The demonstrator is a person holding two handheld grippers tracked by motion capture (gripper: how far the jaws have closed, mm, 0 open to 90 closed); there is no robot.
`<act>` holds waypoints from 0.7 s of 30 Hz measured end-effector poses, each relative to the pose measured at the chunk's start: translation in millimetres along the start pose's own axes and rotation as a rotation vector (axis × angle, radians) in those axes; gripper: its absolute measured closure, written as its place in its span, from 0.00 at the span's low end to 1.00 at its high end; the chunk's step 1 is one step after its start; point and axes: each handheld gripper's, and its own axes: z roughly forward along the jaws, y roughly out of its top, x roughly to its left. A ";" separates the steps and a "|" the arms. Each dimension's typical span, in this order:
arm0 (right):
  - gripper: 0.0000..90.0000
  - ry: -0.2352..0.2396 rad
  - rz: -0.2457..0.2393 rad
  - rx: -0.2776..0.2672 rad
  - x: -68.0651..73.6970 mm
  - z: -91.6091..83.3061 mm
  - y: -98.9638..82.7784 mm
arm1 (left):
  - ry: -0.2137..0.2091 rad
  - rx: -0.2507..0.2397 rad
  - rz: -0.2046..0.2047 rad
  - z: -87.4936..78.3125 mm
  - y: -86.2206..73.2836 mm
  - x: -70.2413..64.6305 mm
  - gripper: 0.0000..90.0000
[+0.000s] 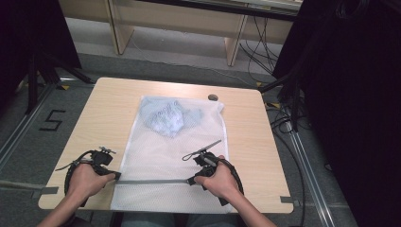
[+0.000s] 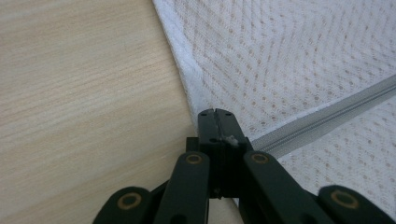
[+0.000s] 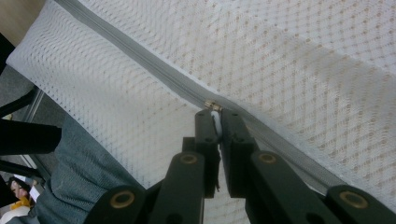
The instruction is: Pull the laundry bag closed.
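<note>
Grippers (image 1: pixel 117 176) (image 1: pixel 190 180): two; mesh bag (image 1: pixel 156 156): one.

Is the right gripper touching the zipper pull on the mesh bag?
Touching. The right gripper view shows the right gripper pinching the white zipper pull between closed jaws.

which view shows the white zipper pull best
The right gripper view: the small white zipper pull sits close up, pinched between the right hand-held gripper jaws on the grey zipper. The high view gives no pull detail; the left gripper view shows the zipper's other end.
</note>
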 end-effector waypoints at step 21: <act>0.97 0.000 0.028 -0.005 -4.8 -5.2 -5.3 | -0.001 -0.005 0.012 0.3 0.1 0.8 1.00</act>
